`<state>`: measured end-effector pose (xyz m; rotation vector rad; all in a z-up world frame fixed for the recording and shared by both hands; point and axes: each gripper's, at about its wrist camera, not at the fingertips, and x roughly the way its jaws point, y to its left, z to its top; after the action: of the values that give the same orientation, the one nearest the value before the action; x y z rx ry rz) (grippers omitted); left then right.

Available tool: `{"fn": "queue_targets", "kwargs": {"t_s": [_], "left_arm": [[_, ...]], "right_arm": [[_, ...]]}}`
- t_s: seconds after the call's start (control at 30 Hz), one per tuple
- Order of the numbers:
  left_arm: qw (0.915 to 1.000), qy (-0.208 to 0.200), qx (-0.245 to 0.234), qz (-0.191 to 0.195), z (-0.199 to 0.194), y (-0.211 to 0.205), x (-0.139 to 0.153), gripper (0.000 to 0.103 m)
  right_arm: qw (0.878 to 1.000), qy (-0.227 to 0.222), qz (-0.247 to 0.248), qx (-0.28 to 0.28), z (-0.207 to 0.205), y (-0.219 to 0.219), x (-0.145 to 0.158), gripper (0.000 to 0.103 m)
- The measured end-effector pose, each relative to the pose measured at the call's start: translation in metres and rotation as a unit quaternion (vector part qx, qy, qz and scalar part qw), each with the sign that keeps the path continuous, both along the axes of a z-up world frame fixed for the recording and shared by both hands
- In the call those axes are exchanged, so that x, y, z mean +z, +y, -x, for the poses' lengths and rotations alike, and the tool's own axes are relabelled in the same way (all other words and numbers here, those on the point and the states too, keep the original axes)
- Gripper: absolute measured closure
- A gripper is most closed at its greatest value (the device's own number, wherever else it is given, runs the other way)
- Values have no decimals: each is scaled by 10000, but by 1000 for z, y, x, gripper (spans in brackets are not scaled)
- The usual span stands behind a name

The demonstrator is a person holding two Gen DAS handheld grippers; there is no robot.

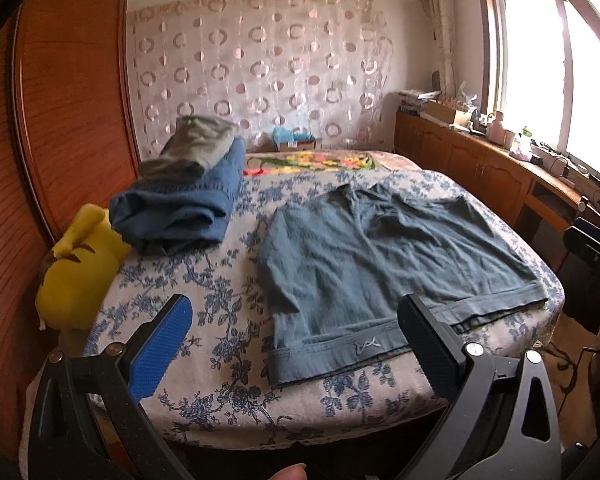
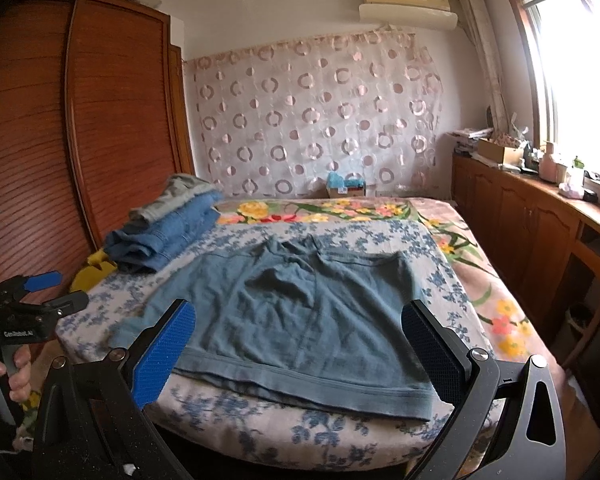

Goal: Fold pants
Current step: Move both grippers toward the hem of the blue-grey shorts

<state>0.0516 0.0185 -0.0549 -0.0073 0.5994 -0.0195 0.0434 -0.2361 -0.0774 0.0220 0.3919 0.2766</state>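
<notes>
**Pants laid flat, both grippers poised at the near hem**

Bedroom light falls on a bed (image 1: 204, 364) covered in a blue-flowered sheet, and the work happens at its near edge. Closest to the cameras, the left gripper (image 1: 296, 344) and the right gripper (image 2: 298, 344) both hang just short of the mattress, fingers spread wide and holding nothing; neither touches cloth. The left one also shows at the edge of the right view, gripped by a hand (image 2: 8, 368).

Just past the fingers lie the pants (image 1: 380, 260), blue-grey, spread fairly flat across the middle of the bed with a banded edge along the near side and some wrinkles toward the far end.

No fold appears made yet, so this looks like the opening step. The next move likely calls for each gripper to drop onto a near corner of the band, pinch it, and carry it over evenly.

Farther left sits a stack of folded clothes (image 1: 188, 196), with a yellow plush toy (image 1: 76, 268) beside it. Beyond hangs a ring-patterned curtain (image 1: 260, 68).
</notes>
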Motion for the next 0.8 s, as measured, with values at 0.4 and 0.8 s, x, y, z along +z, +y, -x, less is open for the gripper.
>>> {"fn": "queue_targets", "kwargs": {"t_s": [0.4, 0.8], "left_arm": [[9994, 293, 75, 140, -12, 14, -26, 0], [9970, 647, 56, 431, -19, 27, -54, 10]], "right_arm": [[9994, 333, 73, -54, -17, -5, -6, 15], [9978, 644, 104, 74, -22, -13, -12, 21]]}}
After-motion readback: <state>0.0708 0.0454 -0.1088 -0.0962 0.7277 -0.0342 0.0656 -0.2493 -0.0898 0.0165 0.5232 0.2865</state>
